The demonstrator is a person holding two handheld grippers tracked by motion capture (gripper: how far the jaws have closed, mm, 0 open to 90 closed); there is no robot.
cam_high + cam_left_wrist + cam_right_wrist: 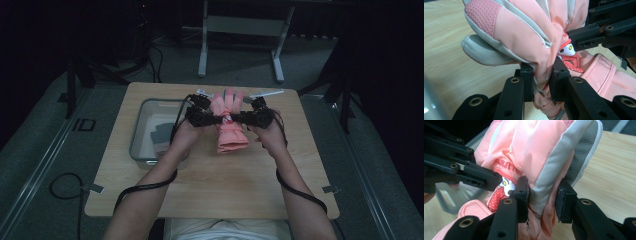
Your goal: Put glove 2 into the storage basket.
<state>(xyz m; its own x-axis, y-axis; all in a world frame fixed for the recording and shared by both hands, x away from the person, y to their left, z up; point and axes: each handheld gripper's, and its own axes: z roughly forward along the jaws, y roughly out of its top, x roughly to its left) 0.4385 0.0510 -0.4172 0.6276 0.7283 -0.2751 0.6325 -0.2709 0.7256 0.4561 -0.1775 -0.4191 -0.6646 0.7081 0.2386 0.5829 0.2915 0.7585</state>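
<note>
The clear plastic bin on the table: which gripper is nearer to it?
Left. The left gripper is just beside the bin's right rim, clamping the pink glove; the right gripper grips the glove's far side.

From above we look forward and down over the table [215, 185]; both gripper views sit close, facing each other across the shared pink glove [228, 125].

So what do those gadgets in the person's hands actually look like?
Each hand holds a black tool: the left gripper and right gripper. Both end in two flat black jaws on linked bars joined by brass-coloured rivets. A grey plate sits on top of each, and a black cable trails back along each forearm. The forearms are bare, with no sleeves.
</note>
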